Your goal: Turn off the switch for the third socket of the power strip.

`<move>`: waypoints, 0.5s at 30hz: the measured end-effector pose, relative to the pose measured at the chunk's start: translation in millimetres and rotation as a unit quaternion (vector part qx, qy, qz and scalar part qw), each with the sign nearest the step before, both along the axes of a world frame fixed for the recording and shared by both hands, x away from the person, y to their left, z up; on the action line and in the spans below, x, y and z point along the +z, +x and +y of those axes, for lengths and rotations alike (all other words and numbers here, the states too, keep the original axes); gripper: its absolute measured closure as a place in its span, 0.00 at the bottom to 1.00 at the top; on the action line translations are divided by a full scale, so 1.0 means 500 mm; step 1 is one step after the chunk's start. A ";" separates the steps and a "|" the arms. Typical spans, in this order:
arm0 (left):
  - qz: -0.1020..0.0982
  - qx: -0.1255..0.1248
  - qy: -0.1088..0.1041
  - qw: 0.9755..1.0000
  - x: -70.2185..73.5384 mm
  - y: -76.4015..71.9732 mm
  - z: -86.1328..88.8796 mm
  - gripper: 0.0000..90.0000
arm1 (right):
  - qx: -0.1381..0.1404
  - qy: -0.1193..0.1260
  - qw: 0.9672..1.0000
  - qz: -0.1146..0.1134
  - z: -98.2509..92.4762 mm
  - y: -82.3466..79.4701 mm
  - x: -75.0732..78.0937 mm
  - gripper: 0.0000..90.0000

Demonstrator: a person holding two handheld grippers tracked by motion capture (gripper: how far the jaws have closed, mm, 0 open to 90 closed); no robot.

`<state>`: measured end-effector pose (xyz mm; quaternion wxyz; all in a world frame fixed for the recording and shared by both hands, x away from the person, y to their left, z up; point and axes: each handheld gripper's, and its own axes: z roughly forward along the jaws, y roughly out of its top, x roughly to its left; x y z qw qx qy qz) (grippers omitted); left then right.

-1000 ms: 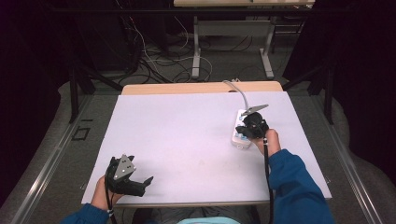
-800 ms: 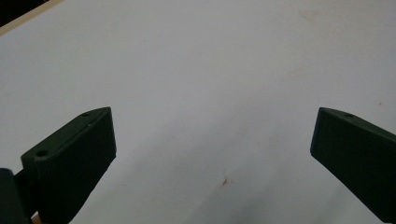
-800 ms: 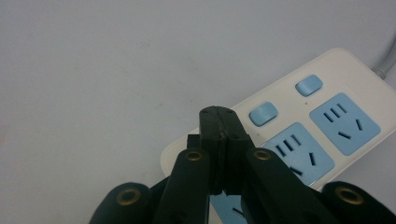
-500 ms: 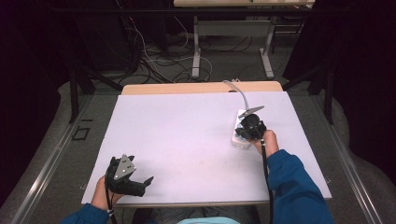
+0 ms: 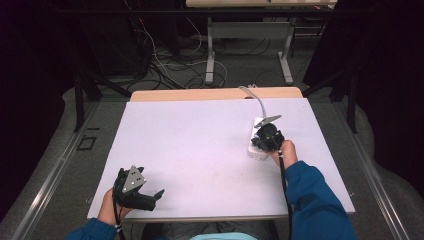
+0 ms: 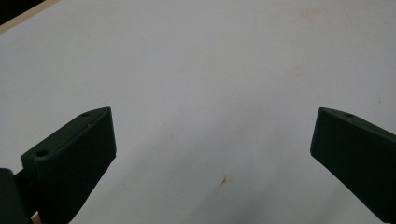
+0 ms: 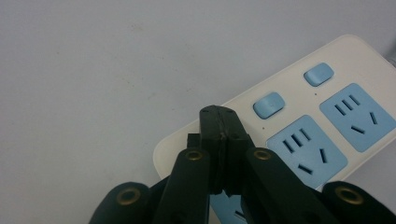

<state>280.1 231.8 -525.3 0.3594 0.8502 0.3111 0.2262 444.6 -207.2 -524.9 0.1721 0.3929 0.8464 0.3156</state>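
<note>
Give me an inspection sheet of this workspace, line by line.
Surface: white table, faint stains, wooden strip at far edge.
Job's things: white power strip with blue sockets and buttons, lying flat at the right.
Clutter: nothing seen.
Grippers: right gripper shut, empty, tips over the strip's near end; left gripper open, empty, near the front left edge.
Cables: strip's grey cord runs off the far edge; a cable trails from each gripper.
Surroundings: dark floor, tangled wires, table legs beyond.
</note>
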 end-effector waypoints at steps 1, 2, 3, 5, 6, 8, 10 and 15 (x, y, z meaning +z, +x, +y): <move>0.000 0.000 0.000 1.000 0.000 0.000 0.000 0.00 | 0.002 -0.001 1.000 -0.004 -0.001 -0.002 0.000 1.00; 0.000 0.000 0.000 1.000 0.000 0.000 0.000 0.00 | 0.003 0.001 1.000 -0.003 -0.001 -0.002 -0.001 1.00; 0.000 0.001 0.000 1.000 0.000 -0.001 -0.001 0.00 | 0.003 0.001 1.000 -0.003 -0.001 -0.002 -0.001 1.00; 0.000 0.000 0.000 1.000 -0.001 0.000 -0.001 0.00 | 0.001 0.006 1.000 -0.007 0.001 -0.004 -0.003 1.00; 0.000 0.000 0.001 1.000 -0.001 0.000 -0.001 0.00 | -0.001 0.002 1.000 -0.002 0.002 -0.004 -0.001 1.00; 0.000 0.001 0.000 1.000 -0.001 0.001 -0.001 0.00 | 0.005 -0.006 1.000 -0.007 0.002 -0.004 -0.001 1.00; 0.001 0.000 0.001 1.000 -0.002 0.001 -0.001 0.00 | -0.002 -0.005 1.000 -0.008 0.002 -0.004 -0.002 1.00; 0.000 0.001 0.001 1.000 -0.002 0.001 -0.001 0.00 | 0.005 -0.012 1.000 -0.014 0.003 -0.004 -0.002 1.00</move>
